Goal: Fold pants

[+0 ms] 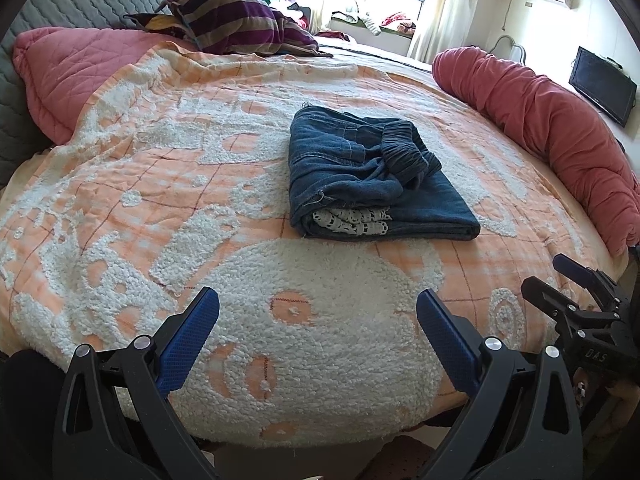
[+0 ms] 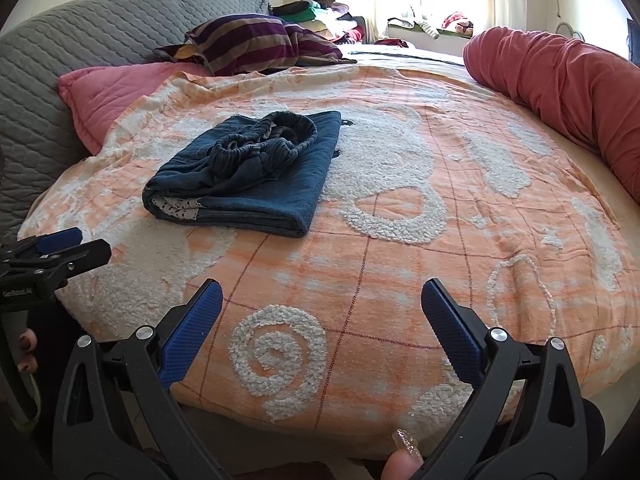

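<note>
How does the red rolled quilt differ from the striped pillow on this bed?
The red quilt is one plain colour; the striped pillow has purple and tan bands. The quilt is rolled into a long tube along the bed's right edge; the pillow lies slumped near the grey headboard. The quilt looks much longer than the pillow. Both lie apart from the folded pants, and neither gripper touches them.

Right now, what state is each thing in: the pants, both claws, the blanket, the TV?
pants: folded into a compact stack, waistband on top, lying on the blanket
left claw: open, empty, short of the pants
right claw: open, empty
blanket: spread over the bed
TV: screen dark
</note>
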The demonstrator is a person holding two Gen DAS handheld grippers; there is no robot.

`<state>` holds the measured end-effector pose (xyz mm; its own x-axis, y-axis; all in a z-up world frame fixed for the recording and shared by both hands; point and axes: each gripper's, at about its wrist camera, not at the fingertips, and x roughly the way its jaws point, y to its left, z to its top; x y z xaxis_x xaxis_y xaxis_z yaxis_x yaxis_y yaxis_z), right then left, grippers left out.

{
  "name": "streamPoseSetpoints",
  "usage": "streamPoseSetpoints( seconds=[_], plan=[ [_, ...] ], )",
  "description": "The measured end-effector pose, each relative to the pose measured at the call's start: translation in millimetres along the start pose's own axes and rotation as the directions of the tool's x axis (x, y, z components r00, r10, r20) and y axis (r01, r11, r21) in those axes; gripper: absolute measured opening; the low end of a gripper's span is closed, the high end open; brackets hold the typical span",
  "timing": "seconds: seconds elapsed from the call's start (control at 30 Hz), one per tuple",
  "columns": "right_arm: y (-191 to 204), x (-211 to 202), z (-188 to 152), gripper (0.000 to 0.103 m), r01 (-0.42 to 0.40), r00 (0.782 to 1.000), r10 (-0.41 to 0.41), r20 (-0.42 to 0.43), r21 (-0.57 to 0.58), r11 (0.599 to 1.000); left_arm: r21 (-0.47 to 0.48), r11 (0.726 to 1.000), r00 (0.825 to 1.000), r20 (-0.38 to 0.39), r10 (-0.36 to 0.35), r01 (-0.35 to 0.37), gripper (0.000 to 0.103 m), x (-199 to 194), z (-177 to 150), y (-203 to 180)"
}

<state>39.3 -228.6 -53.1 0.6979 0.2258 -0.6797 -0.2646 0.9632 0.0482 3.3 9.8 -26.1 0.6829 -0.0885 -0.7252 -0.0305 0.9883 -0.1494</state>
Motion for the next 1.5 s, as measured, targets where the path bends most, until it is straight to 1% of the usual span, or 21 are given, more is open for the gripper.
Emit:
streamPoseSetpoints(
  seconds=[0.23, 0.3, 0.43, 0.57, 0.7, 0.77, 0.83, 0.9, 1.0, 1.03, 1.1, 1.13, 1.17, 1.23, 1.27, 1.3, 1.37, 1.4, 1.43, 1.47, 1.5],
  plan=[
    [-0.2, 2.3, 1.3, 0.094, 0.020, 1.000, -0.020, -0.011, -0.003, 1.000, 0.018, 1.000, 1.000, 0.011, 0.005, -0.005, 0.099, -2.0, 2.1, 0.6],
    [-0.2, 2.2, 1.8, 0.094, 0.026, 1.000, -0.026, -0.012, -0.004, 1.000, 0.014, 1.000, 1.000, 0.009, -0.004, 0.004, 0.099, -2.2, 2.8, 2.1],
    [-0.6, 2.3, 2.7, 0.094, 0.039, 0.999, -0.039, -0.013, -0.007, 0.999, 0.026, 0.999, 1.000, 0.003, 0.019, -0.019, 0.099, -0.7, 3.5, 3.4],
    [-1.8, 3.2, 4.0, 0.094, 0.052, 0.998, -0.052, -0.017, -0.004, 0.999, 0.018, 1.000, 1.000, -0.019, 0.014, -0.013, 0.099, 3.9, 3.9, 7.3],
    [-5.1, 3.9, 6.4, 0.094, 0.068, 0.998, -0.069, -0.017, -0.003, 0.998, 0.006, 0.998, 0.998, -0.044, 0.055, -0.054, 0.099, 9.9, 6.1, 12.0],
    [-8.7, 3.6, 8.3, 0.094, 0.084, 0.996, -0.084, -0.015, 0.000, 0.996, -0.001, 0.998, 0.998, -0.032, 0.058, -0.058, 0.099, 8.9, 8.1, 17.3],
    [-15.0, 3.8, 11.2, 0.094, 0.104, 0.994, -0.104, -0.016, 0.006, 0.995, -0.016, 0.999, 0.999, -0.001, 0.041, -0.041, 0.099, 4.5, 11.5, 24.6],
    [-28.4, 5.0, 17.3, 0.094, 0.127, 0.992, -0.127, -0.019, 0.021, 0.992, -0.016, 0.999, 0.999, 0.005, 0.037, -0.037, 0.099, 6.3, 18.6, 31.3],
    [-60.7, 6.6, 31.7, 0.094, 0.157, 0.987, -0.156, -0.024, 0.079, 0.984, -0.054, 0.997, 0.998, -0.046, 0.052, -0.054, 0.099, 22.4, 39.4, 57.4],
    [-75.1, 7.1, 38.0, 0.094, 0.165, 0.986, -0.163, -0.024, 0.109, 0.980, -0.084, 0.994, 0.995, -0.068, 0.071, -0.077, 0.099, 32.2, 50.8, 74.9],
    [-115.4, 8.9, 52.8, 0.094, 0.202, 0.979, -0.203, -0.012, 0.185, 0.962, -0.130, 0.979, 0.986, -0.072, 0.147, -0.156, 0.099, 44.1, 68.5, 102.3],
    [-134.9, 11.1, 58.1, 0.094, 0.235, 0.972, -0.236, -0.020, 0.217, 0.948, -0.148, 0.971, 0.981, -0.069, 0.182, -0.190, 0.099, 50.5, 77.4, 116.5],
    [-163.3, 18.0, 66.4, 0.094, 0.292, 0.956, -0.287, -0.057, 0.246, 0.924, -0.176, 0.955, 0.970, -0.084, 0.226, -0.238, 0.099, 60.7, 89.0, 136.5],
    [-197.3, 28.9, 74.4, 0.094, 0.337, 0.942, -0.323, -0.096, 0.262, 0.904, -0.230, 0.925, 0.952, -0.120, 0.282, -0.303, 0.099, 79.9, 107.8, 173.4],
    [-219.8, 36.5, 79.0, 0.094, 0.385, 0.923, -0.367, -0.115, 0.268, 0.883, -0.252, 0.914, 0.947, -0.129, 0.294, -0.318, 0.099, 86.3, 114.4, 185.8],
    [-239.3, 44.6, 82.1, 0.094, 0.414, 0.910, -0.392, -0.134, 0.273, 0.868, -0.273, 0.904, 0.944, -0.136, 0.302, -0.328, 0.099, 94.3, 121.5, 200.6],
    [-281.4, 64.1, 89.5, 0.094, 0.502, 0.864, -0.466, -0.191, 0.272, 0.821, -0.328, 0.876, 0.934, -0.161, 0.318, -0.355, 0.099, 112.0, 132.0, 229.6],
    [-300.1, 73.3, 92.4, 0.094, 0.536, 0.844, -0.493, -0.213, 0.274, 0.799, -0.319, 0.866, 0.922, -0.173, 0.346, -0.385, 0.099, 122.2, 135.2, 240.6],
    [-313.4, 79.3, 94.3, 0.094, 0.564, 0.825, -0.515, -0.231, 0.281, 0.777, -0.305, 0.861, 0.912, -0.190, 0.365, -0.408, 0.099, 128.8, 136.2, 245.9],
    [-333.9, 86.8, 97.7, 0.094, 0.573, 0.819, -0.517, -0.249, 0.313, 0.757, -0.280, 0.863, 0.904, -0.211, 0.372, -0.421, 0.099, 138.1, 133.9, 251.8],
    [-350.6, 94.3, 99.7, 0.094, 0.580, 0.814, -0.513, -0.271, 0.340, 0.741, -0.260, 0.872, 0.908, -0.186, 0.376, -0.414, 0.099, 138.4, 129.4, 250.8]
  ],
)
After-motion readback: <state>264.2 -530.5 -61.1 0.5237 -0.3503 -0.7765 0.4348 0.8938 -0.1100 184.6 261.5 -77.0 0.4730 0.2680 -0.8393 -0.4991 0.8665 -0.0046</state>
